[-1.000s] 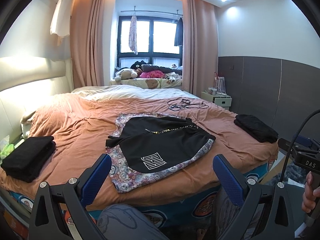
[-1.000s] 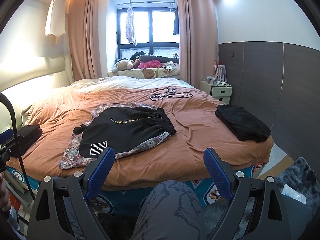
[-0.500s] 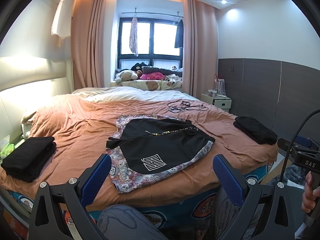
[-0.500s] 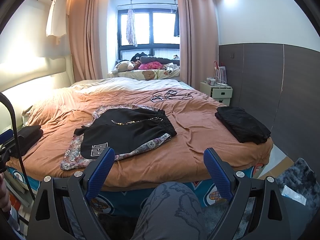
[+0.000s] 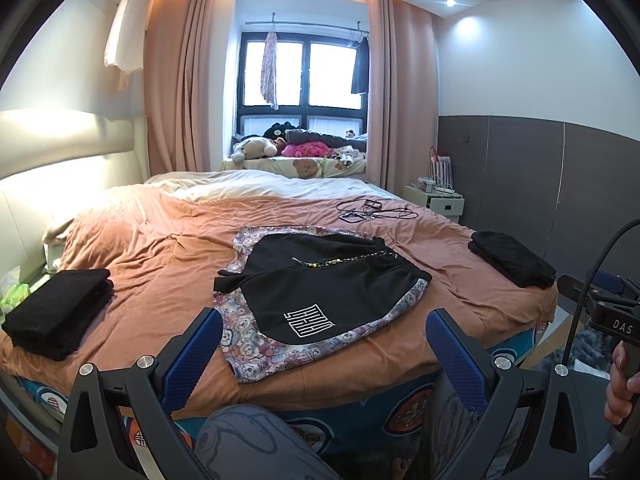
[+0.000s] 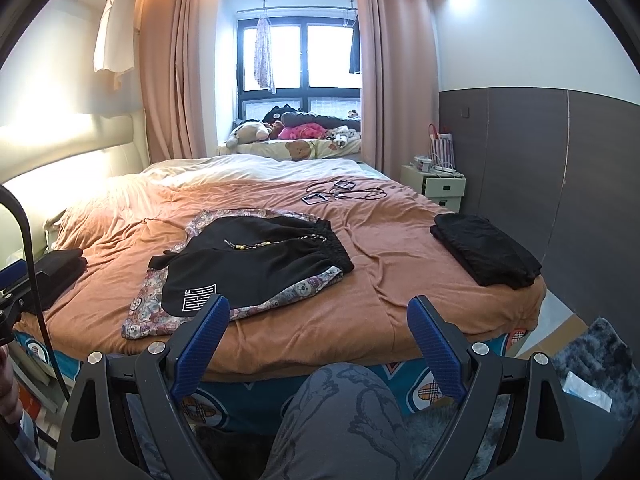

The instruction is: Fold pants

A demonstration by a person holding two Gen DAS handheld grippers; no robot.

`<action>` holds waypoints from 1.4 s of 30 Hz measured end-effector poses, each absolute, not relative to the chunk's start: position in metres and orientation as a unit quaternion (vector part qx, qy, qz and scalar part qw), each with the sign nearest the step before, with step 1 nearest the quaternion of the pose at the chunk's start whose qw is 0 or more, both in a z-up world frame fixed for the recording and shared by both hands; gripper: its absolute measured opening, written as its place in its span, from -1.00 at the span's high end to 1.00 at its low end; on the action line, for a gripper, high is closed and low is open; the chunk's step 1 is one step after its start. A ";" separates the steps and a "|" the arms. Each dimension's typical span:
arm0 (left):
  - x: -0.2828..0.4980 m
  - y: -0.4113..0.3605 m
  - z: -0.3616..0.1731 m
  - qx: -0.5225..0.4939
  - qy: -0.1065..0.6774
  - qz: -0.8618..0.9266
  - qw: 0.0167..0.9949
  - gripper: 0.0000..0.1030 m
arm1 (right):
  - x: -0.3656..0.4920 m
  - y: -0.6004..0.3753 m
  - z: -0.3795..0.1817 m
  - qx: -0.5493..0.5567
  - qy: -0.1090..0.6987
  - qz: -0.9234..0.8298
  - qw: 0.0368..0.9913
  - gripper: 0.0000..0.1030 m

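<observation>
Black pants (image 5: 328, 280) with a white emblem and a beaded drawstring lie spread on a patterned garment (image 5: 260, 344) in the middle of the bed (image 5: 152, 248). They also show in the right wrist view (image 6: 256, 264), on the patterned garment (image 6: 152, 312). My left gripper (image 5: 324, 340) is open and empty, held off the bed's near edge. My right gripper (image 6: 318, 328) is open and empty, also short of the bed's near edge.
A folded black stack (image 5: 56, 312) lies at the bed's left edge, another folded black stack (image 6: 484, 248) at its right edge. Cables and phones (image 6: 340, 192) lie farther back. A nightstand (image 6: 434, 186) stands at the right wall. My knee (image 6: 340, 412) is below the grippers.
Both grippers have risen slightly, so the bed sits a little lower in each view. The pants have not moved.
</observation>
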State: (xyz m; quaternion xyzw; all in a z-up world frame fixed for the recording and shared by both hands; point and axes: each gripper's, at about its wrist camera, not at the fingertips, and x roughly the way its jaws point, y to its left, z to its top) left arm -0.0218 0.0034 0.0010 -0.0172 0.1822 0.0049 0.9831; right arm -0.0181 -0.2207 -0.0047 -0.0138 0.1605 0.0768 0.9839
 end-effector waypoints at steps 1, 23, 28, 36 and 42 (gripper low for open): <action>-0.022 0.004 0.001 -0.017 0.182 0.006 0.983 -0.99 | -0.018 -0.221 -0.004 -0.014 0.161 0.076 0.984 -0.76; 0.044 0.027 -0.033 -0.037 0.253 0.013 0.967 -0.99 | 0.057 -0.227 -0.009 -0.011 0.206 0.084 0.975 -0.76; 0.065 0.037 -0.049 -0.054 0.279 0.018 0.959 -0.93 | 0.080 -0.228 -0.009 -0.009 0.219 0.090 0.972 -0.76; 0.095 0.060 -0.080 -0.084 0.330 0.065 0.938 -0.93 | 0.117 -0.234 -0.015 0.000 0.249 0.089 0.964 -0.76; 0.107 0.082 -0.097 -0.101 0.337 0.107 0.930 -0.93 | 0.144 -0.239 -0.018 0.010 0.269 0.092 0.959 -0.76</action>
